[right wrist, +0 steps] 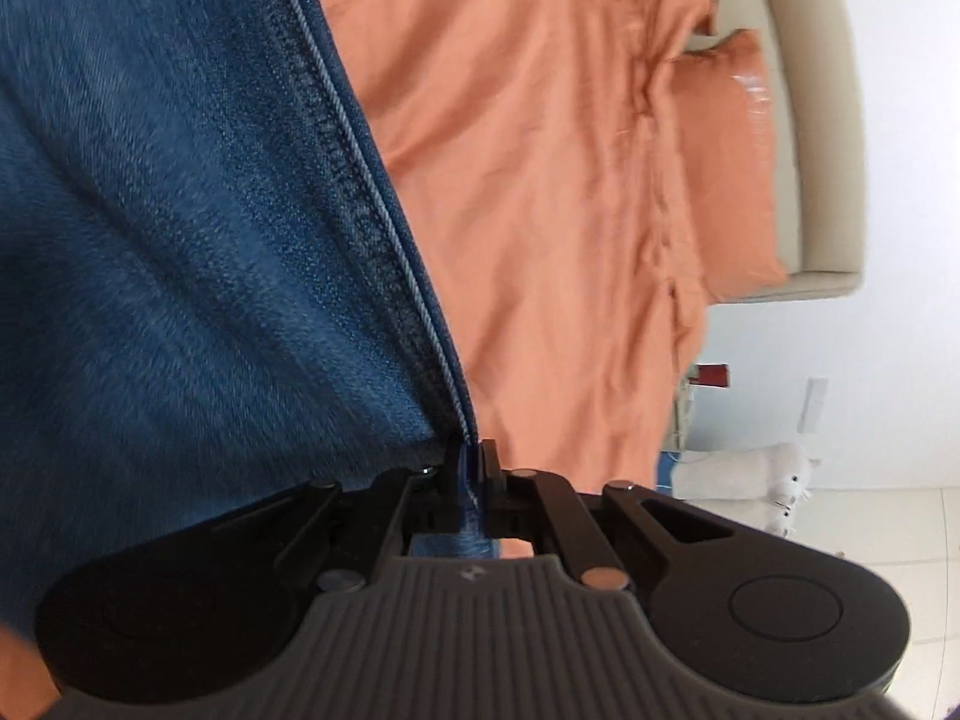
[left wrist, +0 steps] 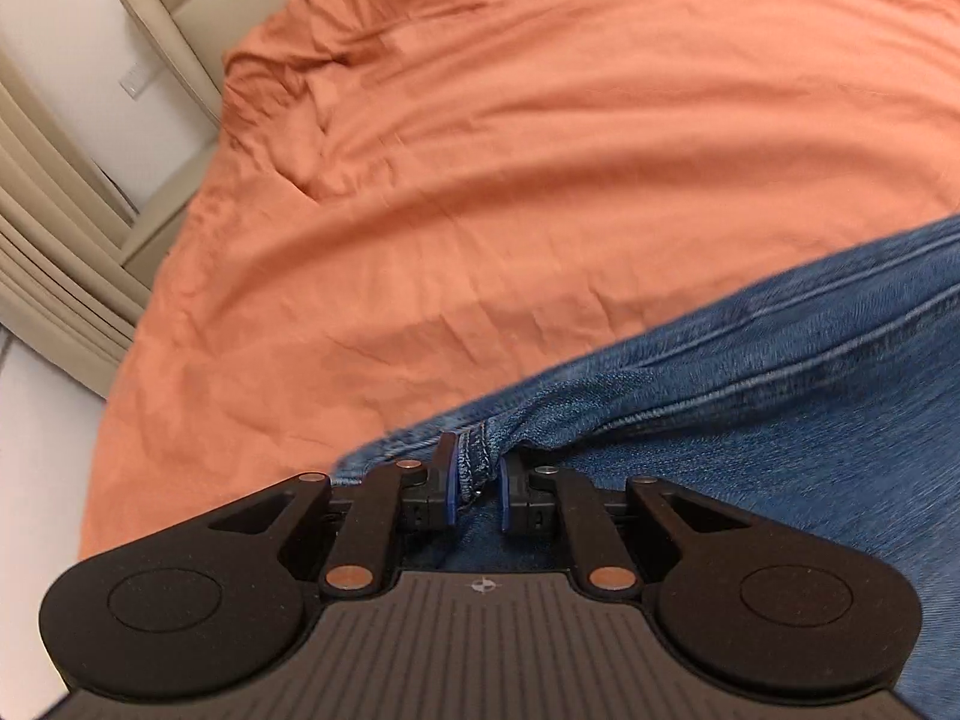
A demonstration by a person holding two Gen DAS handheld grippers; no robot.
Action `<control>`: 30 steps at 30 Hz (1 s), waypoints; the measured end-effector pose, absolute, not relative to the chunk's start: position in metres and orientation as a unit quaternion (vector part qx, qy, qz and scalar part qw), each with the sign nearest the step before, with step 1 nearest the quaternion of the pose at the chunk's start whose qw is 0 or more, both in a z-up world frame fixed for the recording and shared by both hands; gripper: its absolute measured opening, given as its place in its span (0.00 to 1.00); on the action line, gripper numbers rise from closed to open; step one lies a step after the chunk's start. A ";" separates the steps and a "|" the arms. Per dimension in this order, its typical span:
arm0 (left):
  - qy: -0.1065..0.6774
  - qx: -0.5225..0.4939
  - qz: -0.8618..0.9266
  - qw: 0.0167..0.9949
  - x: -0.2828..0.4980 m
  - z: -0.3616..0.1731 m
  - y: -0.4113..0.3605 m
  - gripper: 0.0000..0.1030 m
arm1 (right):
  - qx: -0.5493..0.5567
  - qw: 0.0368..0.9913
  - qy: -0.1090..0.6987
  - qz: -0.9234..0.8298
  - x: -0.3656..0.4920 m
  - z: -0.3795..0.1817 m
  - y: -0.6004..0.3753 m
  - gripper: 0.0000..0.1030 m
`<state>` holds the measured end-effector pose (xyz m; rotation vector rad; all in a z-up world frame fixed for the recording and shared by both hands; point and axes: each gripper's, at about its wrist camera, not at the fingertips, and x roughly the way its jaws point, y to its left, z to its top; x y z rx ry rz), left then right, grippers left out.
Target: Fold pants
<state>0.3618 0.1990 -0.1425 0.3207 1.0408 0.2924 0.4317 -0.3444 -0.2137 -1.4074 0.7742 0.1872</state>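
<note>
Blue denim pants (left wrist: pixel 750 396) hang over an orange bedsheet (left wrist: pixel 510 150). In the left wrist view my left gripper (left wrist: pixel 475 468) is shut on a bunched, stitched edge of the pants, which stretch away to the right. In the right wrist view my right gripper (right wrist: pixel 473 468) is shut on another thin edge of the pants (right wrist: pixel 180 210), right at a stitched seam that runs up and to the left. The denim fills the left half of that view. The sheet (right wrist: pixel 540 210) lies below and beyond it.
A beige padded headboard (left wrist: pixel 174 6) and pleated bed frame lie left of the sheet. An orange pillow (right wrist: pixel 726 162) rests against the beige headboard (right wrist: pixel 822 120). A white wall, pale floor tiles and a white soft bundle (right wrist: pixel 744 474) show at the right.
</note>
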 end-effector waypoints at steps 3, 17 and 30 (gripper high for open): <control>0.493 0.148 0.137 0.846 0.364 -0.151 0.200 0.14 | -0.630 0.684 0.357 0.088 0.441 -0.230 -0.341 0.00; 0.423 0.135 0.163 0.881 0.360 -0.091 0.190 0.13 | -0.580 0.736 0.351 0.012 0.445 -0.196 -0.339 0.00; 0.471 0.125 0.133 0.863 0.378 -0.131 0.205 0.31 | -0.596 0.709 0.378 0.000 0.456 -0.240 -0.322 0.29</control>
